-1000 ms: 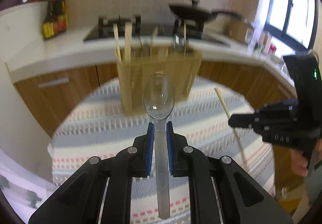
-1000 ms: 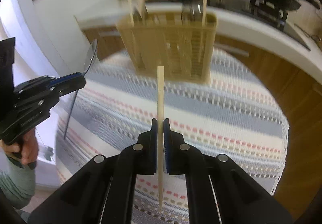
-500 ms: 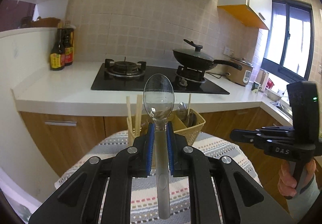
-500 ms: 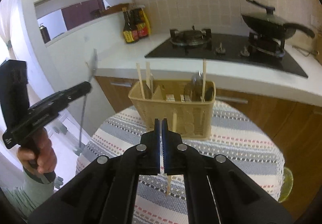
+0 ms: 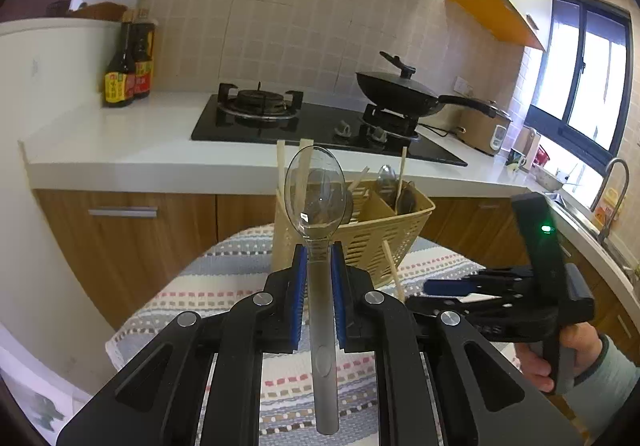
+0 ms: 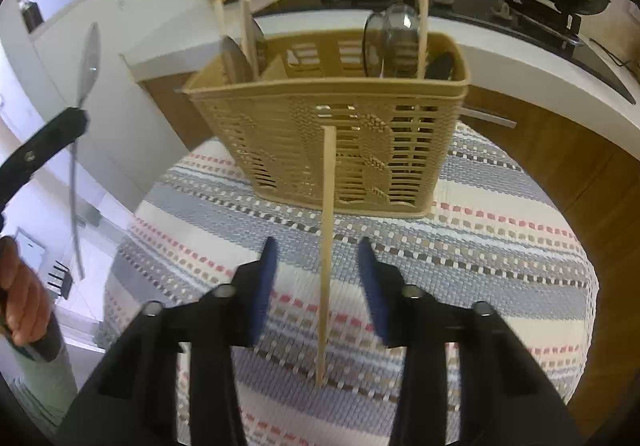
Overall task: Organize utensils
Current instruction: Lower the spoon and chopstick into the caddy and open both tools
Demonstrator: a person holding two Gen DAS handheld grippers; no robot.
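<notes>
The left tool [image 5: 319, 278] gripped one clear spoon [image 5: 316, 201]. The right tool [image 6: 318, 274] stood released around one chopstick [image 6: 327, 230]. One basket [image 6: 360, 149] held three upright chopsticks.

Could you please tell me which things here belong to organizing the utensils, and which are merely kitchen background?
Job:
clear plastic spoon in left gripper
wooden chopstick between open right gripper jaws
beige utensil basket

Background:
sauce bottles
gas hob
lidded wok
striped tablecloth
</notes>
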